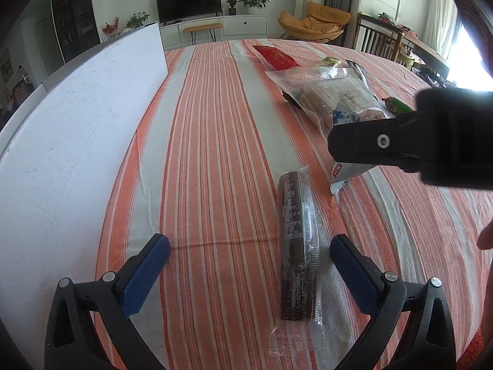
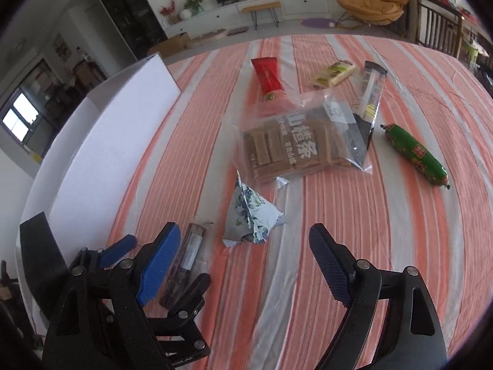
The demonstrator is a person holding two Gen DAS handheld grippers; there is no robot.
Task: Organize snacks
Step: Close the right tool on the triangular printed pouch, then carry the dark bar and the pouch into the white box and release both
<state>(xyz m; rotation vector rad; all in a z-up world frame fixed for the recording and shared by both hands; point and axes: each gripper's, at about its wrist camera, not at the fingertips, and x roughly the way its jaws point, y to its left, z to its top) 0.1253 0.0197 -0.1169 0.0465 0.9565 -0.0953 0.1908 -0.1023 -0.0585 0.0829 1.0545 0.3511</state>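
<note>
Item: dark snack bar [image 1: 297, 246] in a clear wrapper, lying lengthwise on the striped tablecloth [image 1: 209, 154], resting between the spread blue pads of the left gripper [image 1: 249, 243], nearer the right-hand pad and touching neither. Left gripper: jaws standing wide, holding nothing. Right gripper [image 2: 245, 240]: likewise gaping and empty, hovering beside the left one, facing the folded blue-and-white packet [image 2: 251, 215]. Further stock lying beyond: clear bag of brown strips [image 2: 289, 148], red packet [image 2: 268, 75], yellow-green packet [image 2: 334, 74], black stick pack [image 2: 368, 101], green sausage [image 2: 416, 154]. White box [image 1: 71, 141] standing along the left edge of the cloth, presumably the destination, though its inside is not showing. Step in hand, by appearance: taking up the bar. Handling advice: centring the bar between the pads, lowering until the tips are skimming the cloth, closing across the bar's narrow width at mid-length rather than on the loose crimped ends, squeezing gently since the film is looking slippery and the contents possibly crushable.
</note>
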